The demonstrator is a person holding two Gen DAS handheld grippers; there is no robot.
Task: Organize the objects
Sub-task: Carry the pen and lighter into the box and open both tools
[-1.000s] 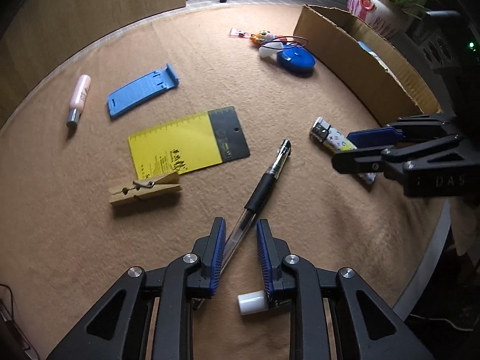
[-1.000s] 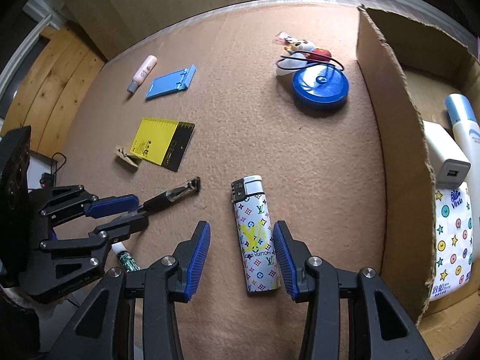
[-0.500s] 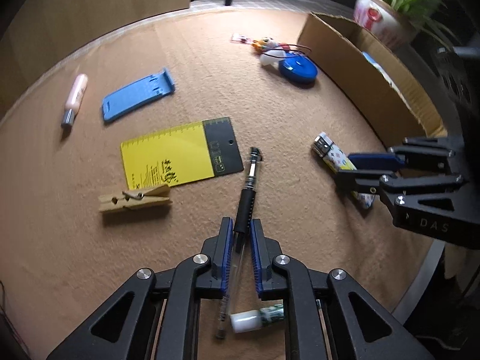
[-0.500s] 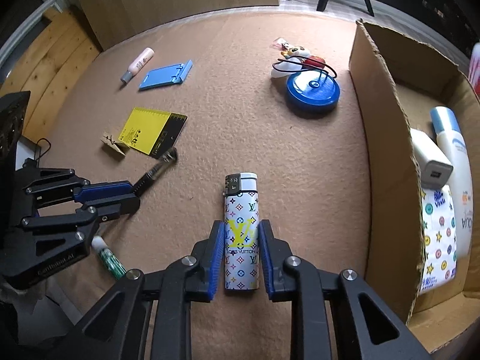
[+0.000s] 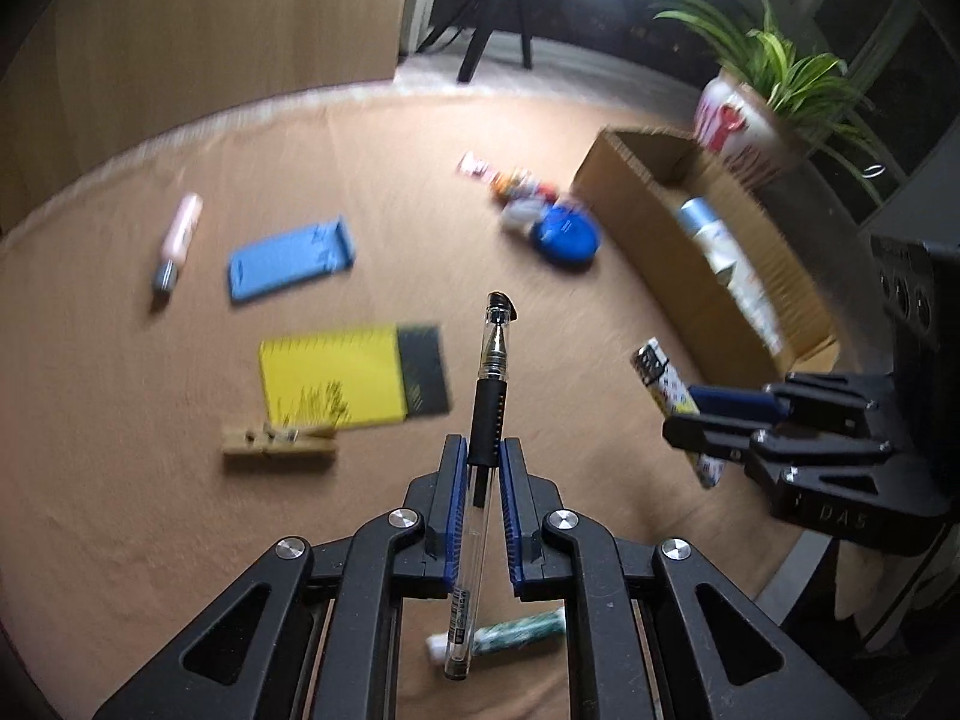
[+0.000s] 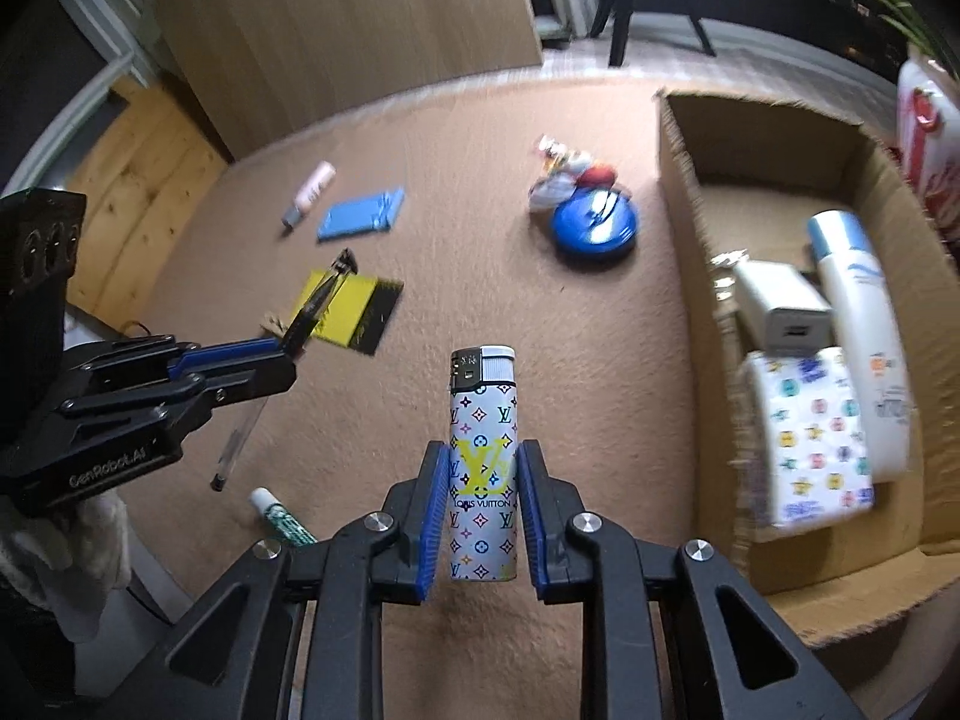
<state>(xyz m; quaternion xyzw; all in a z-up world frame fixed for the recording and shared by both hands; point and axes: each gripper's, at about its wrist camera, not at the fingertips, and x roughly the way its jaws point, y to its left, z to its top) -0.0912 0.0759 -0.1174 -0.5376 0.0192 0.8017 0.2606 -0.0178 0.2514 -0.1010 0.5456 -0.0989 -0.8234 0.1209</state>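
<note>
My left gripper [image 5: 482, 456] is shut on a clear pen [image 5: 493, 372] with a black grip, held off the tan cloth with its tip pointing away. My right gripper [image 6: 483, 462] is shut on a white patterned lighter [image 6: 482, 438], also lifted, its metal cap forward. In the left wrist view the right gripper [image 5: 690, 414] holds the lighter [image 5: 660, 375] at the right. In the right wrist view the left gripper [image 6: 288, 354] carries the pen [image 6: 321, 297] at the left. An open cardboard box [image 6: 678, 180] sits to the right, holding a charger, a bottle and a tissue pack.
On the cloth lie a yellow card [image 5: 336, 381], a wooden clothespin [image 5: 279, 447], a blue plastic holder [image 5: 288, 264], a pink tube [image 5: 177, 240], a blue round tape measure [image 5: 567, 237] with small toys, and a green-white tube [image 5: 516, 633]. A potted plant [image 5: 756, 114] stands behind the box.
Both grippers closed on their objects and then rose: the pen and the lighter left the cloth. The views pulled back and tilted up, showing more of the box and room.
</note>
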